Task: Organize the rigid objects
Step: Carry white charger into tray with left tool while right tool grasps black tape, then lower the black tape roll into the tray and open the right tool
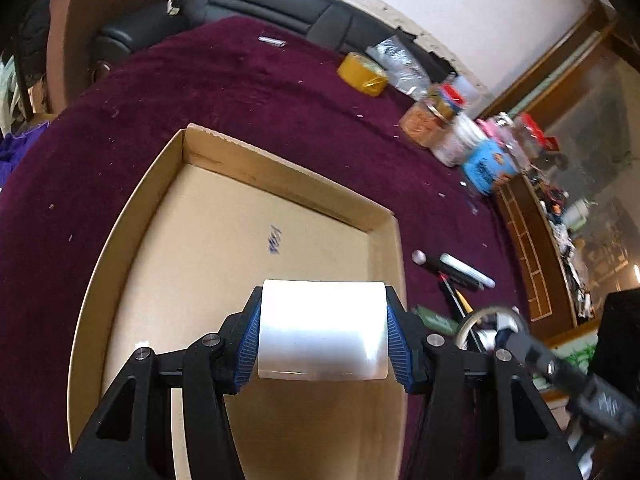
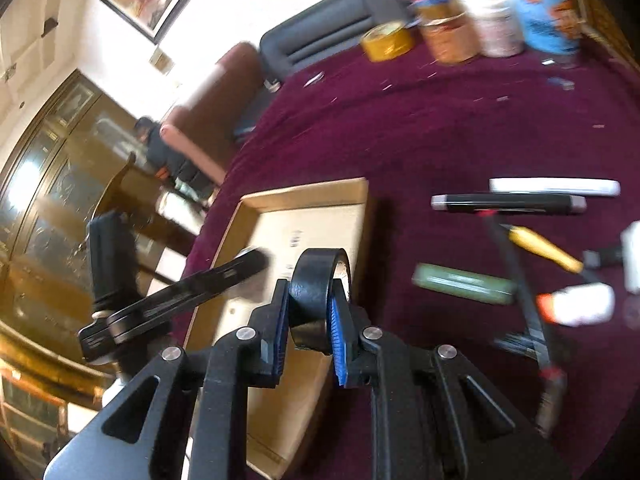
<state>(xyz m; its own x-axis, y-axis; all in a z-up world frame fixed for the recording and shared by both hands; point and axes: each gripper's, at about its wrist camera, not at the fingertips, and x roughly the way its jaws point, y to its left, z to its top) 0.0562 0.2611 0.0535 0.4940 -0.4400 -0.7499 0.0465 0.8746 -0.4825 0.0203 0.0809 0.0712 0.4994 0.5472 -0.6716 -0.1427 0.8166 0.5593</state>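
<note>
Clearly we have both tools loaded. Our left gripper is clamped across the flat ends of a wide roll of clear glossy tape, which hangs just above the near part of the shallow brown cardboard tray; gripping it by the ends keeps the round side from slipping, we judge. Our right gripper pinches a narrow black roll of tape through its wall, one finger inside the ring, and holds it over the tray's right edge, seemingly so that both rolls can go down into the same tray.

The tray's floor looks bare apart from a blue scribble, so nothing blocks either drop. Our two tools sit near each other, and the left one's arm crosses the tray in the right wrist view, so a bump between them is the likely risk.

On the maroon velvet cloth to the right lie a white marker, a black pen, a yellow-handled tool and a green flat case. Further back stand a yellow tape roll and several blurred jars.
</note>
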